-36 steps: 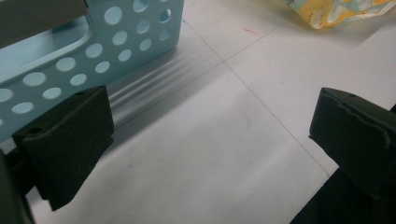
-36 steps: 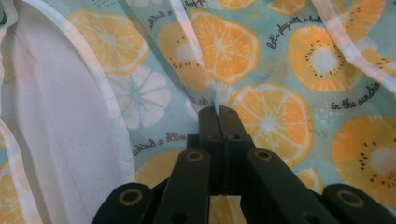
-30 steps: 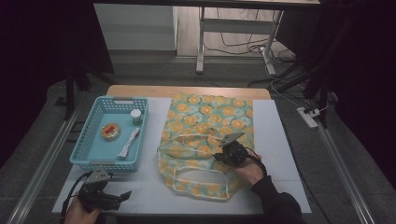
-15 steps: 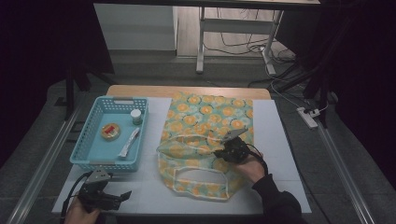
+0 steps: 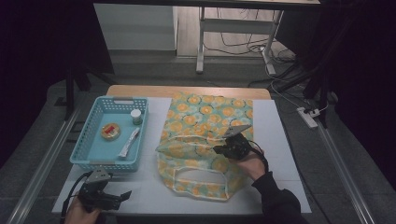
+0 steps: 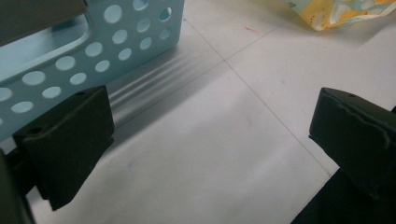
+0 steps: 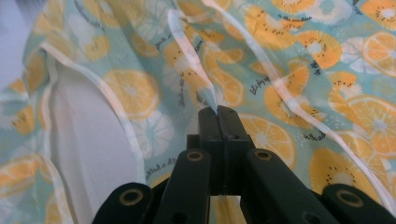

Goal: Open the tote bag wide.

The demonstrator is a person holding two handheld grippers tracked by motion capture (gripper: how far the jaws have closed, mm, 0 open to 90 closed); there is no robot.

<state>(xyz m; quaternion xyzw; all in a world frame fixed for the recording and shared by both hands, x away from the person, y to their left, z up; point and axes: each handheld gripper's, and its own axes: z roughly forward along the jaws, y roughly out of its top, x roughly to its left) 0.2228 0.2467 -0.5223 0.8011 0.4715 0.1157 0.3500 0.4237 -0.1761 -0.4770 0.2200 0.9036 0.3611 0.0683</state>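
- Right gripper (image 5: 227, 145), held in the person's right hand (image 5: 250, 164), has its jaws pressed together on a fold of the fruit-print bag (image 5: 205, 140) near the bag's right-middle; the right gripper view shows the black jaws pinching a white-piped edge of the cloth.
- Left gripper (image 5: 116, 196) rests at the near left corner of the table, just near of the basket, with its jaws standing wide apart and nothing between them; the left gripper view shows bare white surface between the two black foam pads (image 6: 70, 140).
- Light blue plastic basket (image 5: 93, 140) sits on the left, rectangular, with round holes punched through its walls. Inside lie a small white-capped jar (image 5: 136, 116) at the far right corner, a round flat item (image 5: 110, 131) with a red centre, and a long white packet (image 5: 129, 143).
- Bag is soft, wrinkled fabric, pale teal with orange and kiwi slices, lying flat in the middle of the white table cover (image 5: 275, 140); a handle loop (image 5: 198, 179) with white piping lies at its near end.
- Left gripper view also catches the bag's corner at the top right.
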